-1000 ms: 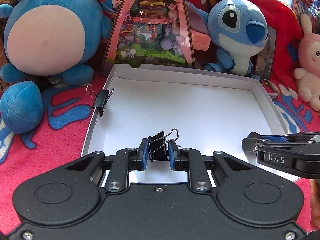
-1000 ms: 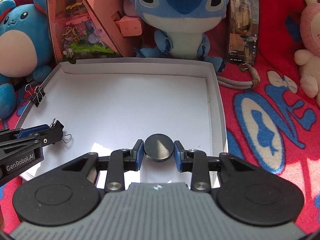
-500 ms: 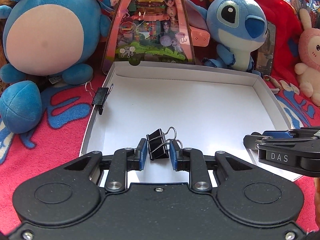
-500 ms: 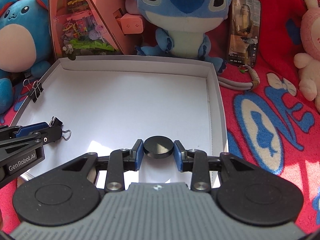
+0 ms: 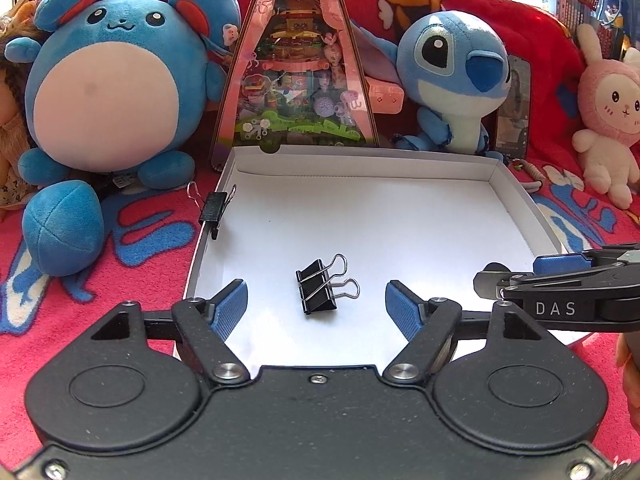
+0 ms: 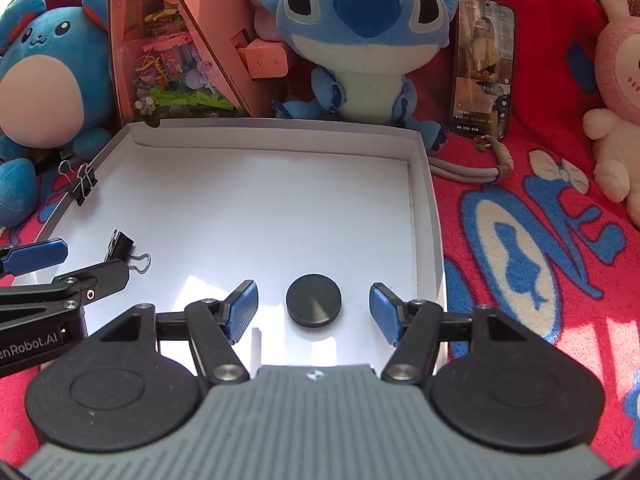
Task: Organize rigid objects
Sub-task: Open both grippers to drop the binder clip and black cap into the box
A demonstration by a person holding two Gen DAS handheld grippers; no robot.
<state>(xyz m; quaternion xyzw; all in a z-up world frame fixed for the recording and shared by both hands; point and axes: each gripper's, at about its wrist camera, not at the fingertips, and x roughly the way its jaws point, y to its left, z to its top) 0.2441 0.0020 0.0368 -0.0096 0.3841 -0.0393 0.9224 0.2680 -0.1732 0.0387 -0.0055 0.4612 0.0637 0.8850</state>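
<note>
Both grips let go since a sec ago: our left gripper [image 5: 316,304] opening off binder clip [image 5: 320,288], right gripper [image 6: 313,312] opening off disc [image 6: 314,305], nothing pinched. We'd lift straight up w/o nudging either, both lying inside white box [image 6: 424,200].

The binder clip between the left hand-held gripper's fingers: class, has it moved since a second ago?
Yes. The binder clip was pinched upright; now it lies freed on the white tray floor, while the left hand-held gripper is opening.

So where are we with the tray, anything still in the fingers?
Done: binder clip and black disc lie in the white tray. In hand: nothing; left gripper and right gripper are opening around them. Left: possibly the second clip on the tray's edge.
</note>
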